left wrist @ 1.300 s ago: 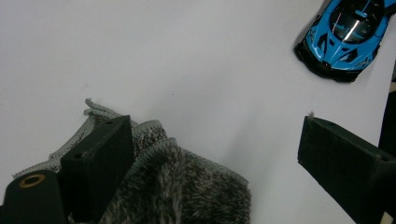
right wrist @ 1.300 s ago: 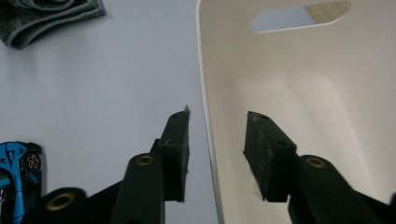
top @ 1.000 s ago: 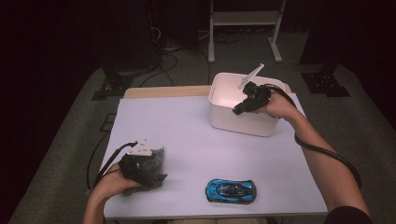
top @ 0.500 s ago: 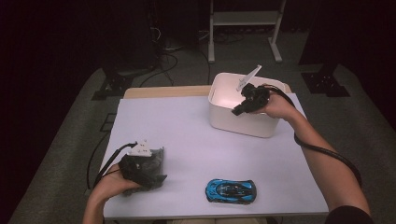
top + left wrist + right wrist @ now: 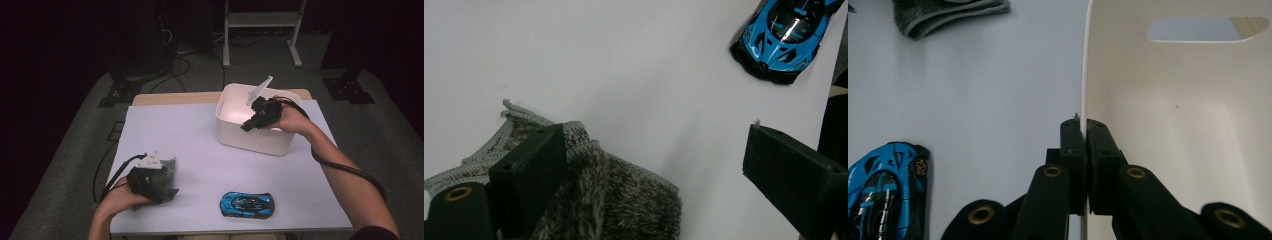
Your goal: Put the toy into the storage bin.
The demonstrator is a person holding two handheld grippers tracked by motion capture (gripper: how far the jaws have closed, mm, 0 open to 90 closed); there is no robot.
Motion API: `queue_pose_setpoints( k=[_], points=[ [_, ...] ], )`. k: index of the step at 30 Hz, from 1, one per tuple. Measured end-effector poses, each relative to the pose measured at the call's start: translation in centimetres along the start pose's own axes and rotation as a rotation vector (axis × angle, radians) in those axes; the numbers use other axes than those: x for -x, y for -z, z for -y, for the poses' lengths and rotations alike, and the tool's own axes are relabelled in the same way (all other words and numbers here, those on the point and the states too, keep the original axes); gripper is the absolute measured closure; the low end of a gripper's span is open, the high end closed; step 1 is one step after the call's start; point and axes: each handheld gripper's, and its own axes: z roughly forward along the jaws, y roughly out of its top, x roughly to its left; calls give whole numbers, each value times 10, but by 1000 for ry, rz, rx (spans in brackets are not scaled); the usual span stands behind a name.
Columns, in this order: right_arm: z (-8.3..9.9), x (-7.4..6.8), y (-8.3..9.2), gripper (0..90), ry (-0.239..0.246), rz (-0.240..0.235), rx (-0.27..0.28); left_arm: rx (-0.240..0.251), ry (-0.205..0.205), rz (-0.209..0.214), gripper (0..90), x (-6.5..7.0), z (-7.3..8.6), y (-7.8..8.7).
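At the far right of the table, the thin wall of the white plastic bin (image 5: 252, 135) is pinched between the closed jaws of the right gripper (image 5: 1082, 131), so the grasp is judged done and any moving of the bin remains. The left gripper (image 5: 649, 165) rests with jaws apart over the folded grey fleece cloth (image 5: 589, 200), one jaw lying on it; the blue toy car (image 5: 247, 204) lies untouched near the front edge.

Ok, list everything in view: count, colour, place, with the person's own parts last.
bin: one, white, far right of the table, nothing visible inside
toy car: one, blue and black, near edge, right of centre
cloth: one, grey and fuzzy, near left corner, folded
table: one, white top with a wooden strip at the far edge
metal stand: one, pale grey, on the floor behind the table
left gripper: one, black, jaws wide open, one jaw resting on the cloth
right gripper: one, black, pinching the bin's wall
forearms: two, bare, entering from the bottom
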Motion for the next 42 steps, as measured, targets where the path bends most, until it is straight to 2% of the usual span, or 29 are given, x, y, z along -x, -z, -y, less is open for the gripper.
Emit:
queue_pose_setpoints(
  k=[16,20,28,42],
  points=[
    [-6,-45,-9,861,99,-84,19,-8,-8,19,100,1,-1,-4],
    [-8,-54,-11,859,122,-100,17,11,7,23,100,0,0,-3],
    [-7,-66,-11,860,149,-120,18,-6,2,24,100,0,1,-4],
    [-6,-86,-11,859,192,-155,15,-3,5,26,100,1,0,-4]
  ],
)
